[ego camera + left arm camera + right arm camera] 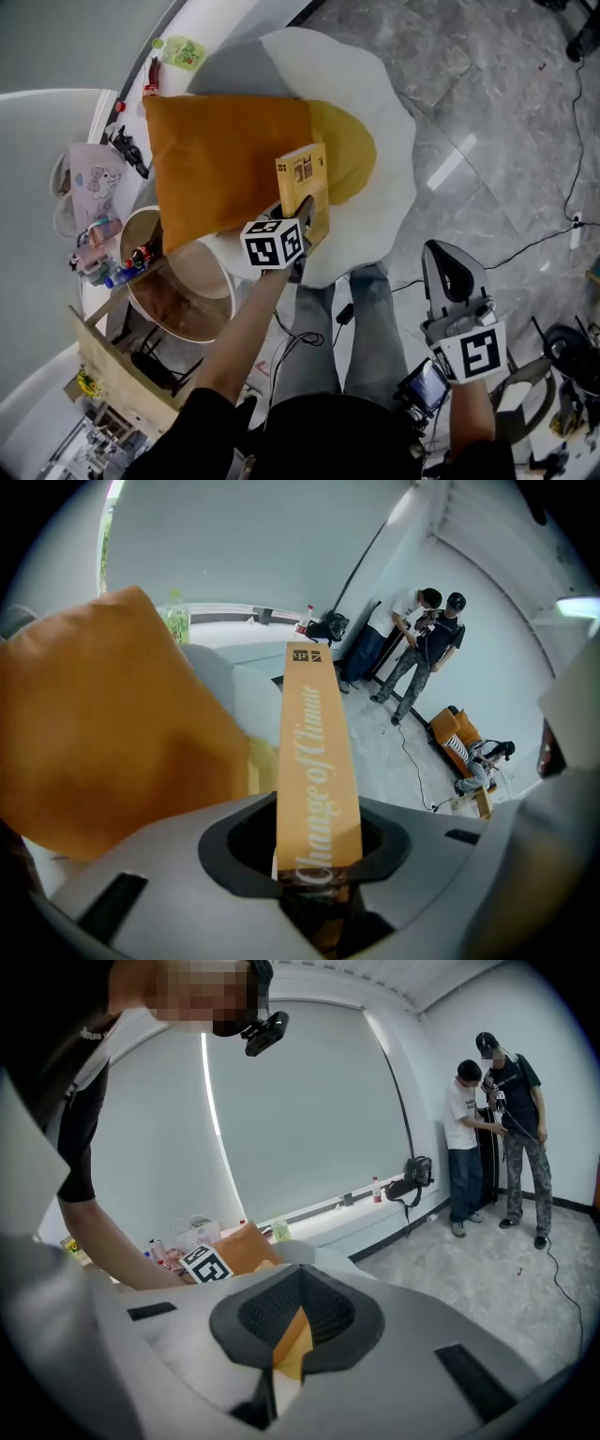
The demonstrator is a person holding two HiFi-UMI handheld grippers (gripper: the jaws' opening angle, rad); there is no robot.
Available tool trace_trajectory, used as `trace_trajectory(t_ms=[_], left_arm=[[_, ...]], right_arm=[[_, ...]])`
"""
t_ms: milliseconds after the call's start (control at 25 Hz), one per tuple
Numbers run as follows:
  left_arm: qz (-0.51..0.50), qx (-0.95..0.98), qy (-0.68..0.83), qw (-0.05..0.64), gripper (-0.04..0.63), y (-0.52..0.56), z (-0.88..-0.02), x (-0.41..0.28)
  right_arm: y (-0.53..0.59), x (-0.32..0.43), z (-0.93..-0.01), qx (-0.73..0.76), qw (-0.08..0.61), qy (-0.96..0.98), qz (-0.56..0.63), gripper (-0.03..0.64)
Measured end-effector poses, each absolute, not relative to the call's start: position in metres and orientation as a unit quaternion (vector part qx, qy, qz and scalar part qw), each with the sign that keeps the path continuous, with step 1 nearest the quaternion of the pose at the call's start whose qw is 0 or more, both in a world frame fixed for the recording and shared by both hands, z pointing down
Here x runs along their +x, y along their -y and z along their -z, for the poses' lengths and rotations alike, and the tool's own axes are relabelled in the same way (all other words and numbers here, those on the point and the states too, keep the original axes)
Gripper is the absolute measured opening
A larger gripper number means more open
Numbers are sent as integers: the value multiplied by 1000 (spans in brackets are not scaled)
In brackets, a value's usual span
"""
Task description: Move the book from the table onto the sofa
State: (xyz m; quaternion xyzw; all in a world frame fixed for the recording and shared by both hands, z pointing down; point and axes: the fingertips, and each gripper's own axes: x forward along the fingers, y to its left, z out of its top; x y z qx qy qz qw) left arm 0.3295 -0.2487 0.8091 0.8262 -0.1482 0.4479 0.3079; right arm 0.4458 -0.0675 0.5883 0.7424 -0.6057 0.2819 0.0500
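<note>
Left gripper [303, 208]: I am clamping the book [302, 173] upright by its lower end.
Right gripper [442, 253]: jaws are resting together on nothing, lower right.
Book's place: hanging mid-frame over the white sofa [375, 84], beside the orange pillow [220, 159].
Handling: I am judging it slim, stiff, light, perhaps slippery; gripping near the spine suits.
Room: marble floor [497, 112] is surrounding the sofa.

Under me is a grey marble floor [487, 112]. A wide window [300, 1119] with a white blind gives soft light; two people [492, 1138] stand beside it.
</note>
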Motion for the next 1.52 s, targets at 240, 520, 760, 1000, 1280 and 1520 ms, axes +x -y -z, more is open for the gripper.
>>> trace_trajectory(t_ms=[240, 520, 760, 1000, 1280, 1520], left_arm=[[-474, 799, 157, 335, 152, 262, -886, 341], [-490, 783, 166, 345, 152, 277, -954, 353], [-518, 783, 163, 305, 152, 285, -1004, 359], [-524, 769, 177, 320, 153, 288, -1030, 356], [-543, 759, 162, 321, 155, 290, -1043, 364], [-527, 770, 153, 326, 223, 287, -1031, 368]], right_arm=[[72, 432, -637, 730, 59, 601, -321, 9], [78, 432, -676, 730, 48, 591, -341, 9], [81, 433, -710, 734, 40, 585, -344, 9], [79, 433, -727, 736, 38, 581, -346, 9], [76, 432, -731, 737, 37, 580, -345, 9], [74, 435, -722, 743, 40, 578, -336, 9]])
